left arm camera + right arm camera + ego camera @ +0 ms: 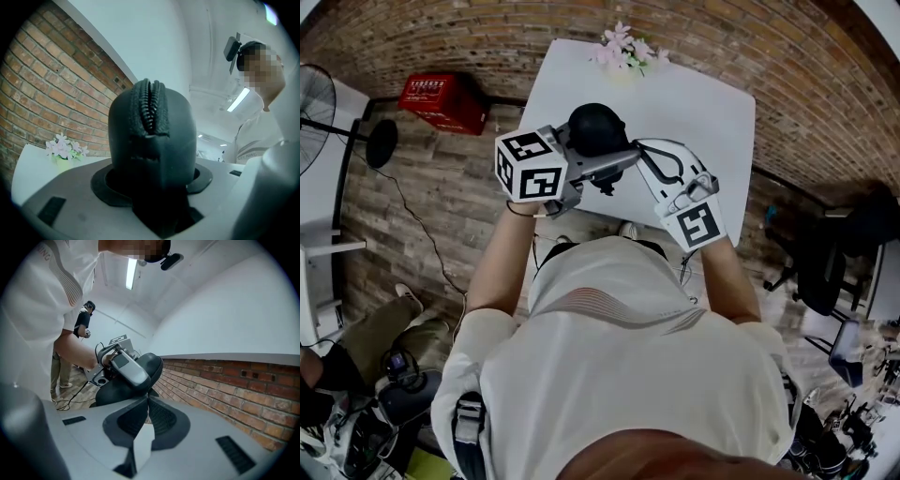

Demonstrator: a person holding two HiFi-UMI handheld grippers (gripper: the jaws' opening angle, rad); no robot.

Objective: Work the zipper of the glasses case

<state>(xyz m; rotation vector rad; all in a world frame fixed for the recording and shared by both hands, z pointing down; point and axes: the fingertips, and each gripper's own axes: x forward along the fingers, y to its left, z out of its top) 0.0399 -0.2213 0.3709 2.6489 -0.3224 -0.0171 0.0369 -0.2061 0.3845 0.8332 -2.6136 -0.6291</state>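
Observation:
The black glasses case (596,128) is held up over the white table (694,112). My left gripper (602,161) is shut on it across its width. In the left gripper view the case (152,140) stands on end between the jaws, and its zipper (149,110) runs down the top with the teeth parted. My right gripper (630,171) comes in from the right, jaws shut. In the right gripper view its tips (149,397) meet at the edge of the case (152,363), pinched on a small dark zipper pull, just below the grey left finger (126,364).
A pot of pink flowers (623,49) stands at the table's far edge. On the wooden floor at the left are a red crate (445,101) and a fan stand (375,141). An office chair (825,272) is at the right.

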